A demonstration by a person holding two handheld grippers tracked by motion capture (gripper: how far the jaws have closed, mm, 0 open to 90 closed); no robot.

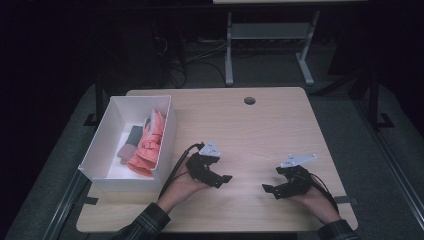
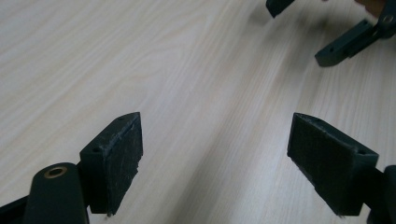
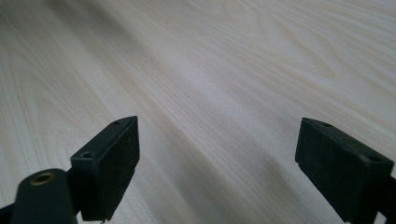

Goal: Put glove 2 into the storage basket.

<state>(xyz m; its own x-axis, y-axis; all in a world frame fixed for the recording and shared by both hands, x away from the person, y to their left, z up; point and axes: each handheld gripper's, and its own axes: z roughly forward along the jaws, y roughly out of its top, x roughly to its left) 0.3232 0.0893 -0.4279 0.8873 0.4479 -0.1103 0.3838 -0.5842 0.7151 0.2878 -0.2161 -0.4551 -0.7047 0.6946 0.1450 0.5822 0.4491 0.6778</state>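
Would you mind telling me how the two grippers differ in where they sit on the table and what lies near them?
The left gripper sits close beside the white box of pink and grey items, while the right gripper sits out on bare table, far from the box. The left points right; the right points left, so they face each other. Both are open, empty and hand-held.

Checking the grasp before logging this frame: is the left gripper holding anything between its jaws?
No, the left gripper has its jaws spread wide with bare table between them.

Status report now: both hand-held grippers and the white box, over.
Left hand-held gripper open, empty. Right hand-held gripper open, empty. White box holds pink cloth, untouched. Nothing between.
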